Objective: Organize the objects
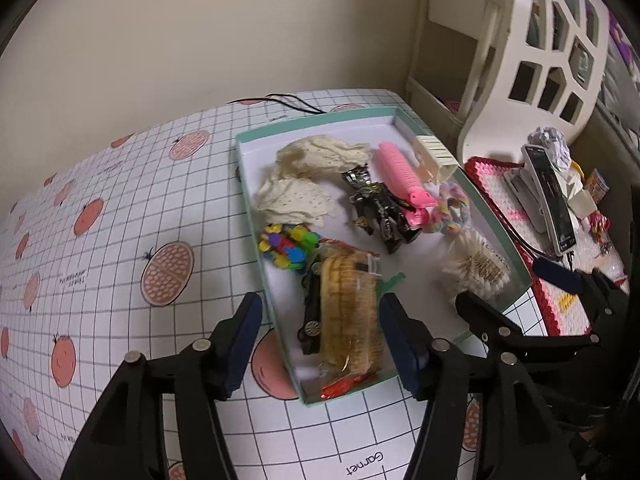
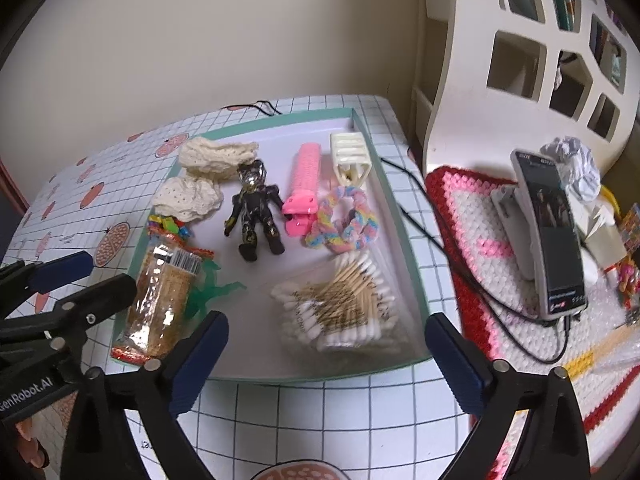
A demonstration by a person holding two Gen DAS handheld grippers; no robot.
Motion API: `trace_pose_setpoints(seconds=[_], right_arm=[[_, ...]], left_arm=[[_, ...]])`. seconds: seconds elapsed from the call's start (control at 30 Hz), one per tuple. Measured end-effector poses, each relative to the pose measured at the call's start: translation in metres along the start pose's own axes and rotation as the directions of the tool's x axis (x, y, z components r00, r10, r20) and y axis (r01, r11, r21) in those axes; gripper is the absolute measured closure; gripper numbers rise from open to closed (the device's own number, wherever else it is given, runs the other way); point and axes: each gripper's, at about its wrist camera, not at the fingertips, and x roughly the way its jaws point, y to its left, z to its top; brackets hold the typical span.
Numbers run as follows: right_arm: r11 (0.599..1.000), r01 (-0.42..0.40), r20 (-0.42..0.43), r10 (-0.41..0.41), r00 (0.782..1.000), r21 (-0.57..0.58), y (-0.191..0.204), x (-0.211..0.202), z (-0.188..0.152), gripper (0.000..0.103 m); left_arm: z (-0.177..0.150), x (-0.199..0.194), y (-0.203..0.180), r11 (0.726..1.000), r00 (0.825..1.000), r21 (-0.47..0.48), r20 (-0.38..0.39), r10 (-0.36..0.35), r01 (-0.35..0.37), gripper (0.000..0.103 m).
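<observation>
Shallow teal tray [image 1: 496, 220] on the gridded bench [image 1: 120, 240], at its right edge.

Left gripper [image 1: 318, 344]: jaws wide, empty, straddling the wrapped biscuit pack [image 1: 350, 312] at the tray's near-left corner, apart from it.

Right gripper [image 2: 326, 364]: jaws wide, empty, before the tray's near edge; bagged cotton swabs [image 2: 340, 308] lie just beyond, between the jaws.

Tray centre: black toy figure [image 2: 256, 210], pink hair clip [image 2: 304, 192].

Left tongs [image 1: 320, 344]: matte black plastic arms, each finger faced with a dark blue pad [image 1: 240, 344]; round silver screw heads [image 1: 201, 345] sat at the pivots. Right tongs [image 2: 327, 364]: same black frame, blue pads [image 2: 200, 364], silver screws. White lettering "GenRobot.AI" [image 2: 24, 394] was printed on the left unit's black body.
</observation>
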Motion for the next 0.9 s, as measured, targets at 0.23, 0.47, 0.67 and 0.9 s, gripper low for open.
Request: trace_pose_setpoints(seconds=[0.23, 0.47, 0.67, 0.9], right_arm=[[0.998, 0.007, -0.007, -0.007, 1.000, -0.069, 0.015, 0.003, -0.009, 0.000], [0.993, 0.005, -0.019, -0.007, 1.000, -0.116, 0.028, 0.009, -0.018, 0.000], [0.998, 0.001, -0.026, -0.002, 1.000, -0.068, 0.027, 0.008, -0.020, 0.000], [0.999, 0.012, -0.019, -0.012, 1.000, -0.032, 0.025, -0.001, -0.024, 0.000]], left_arm=[[-0.005, -0.002, 0.016, 0.998, 1.000, -0.068, -0.005, 0.007, -0.008, 0.019], [-0.011, -0.002, 0.034, 0.991, 1.000, -0.129, -0.007, 0.022, -0.022, 0.015], [-0.017, -0.003, 0.050, 0.983, 0.998, -0.174, -0.001, 0.056, -0.055, 0.000], [-0.027, -0.009, 0.057, 0.977, 0.998, -0.202, 0.001, 0.068, -0.066, 0.000]])
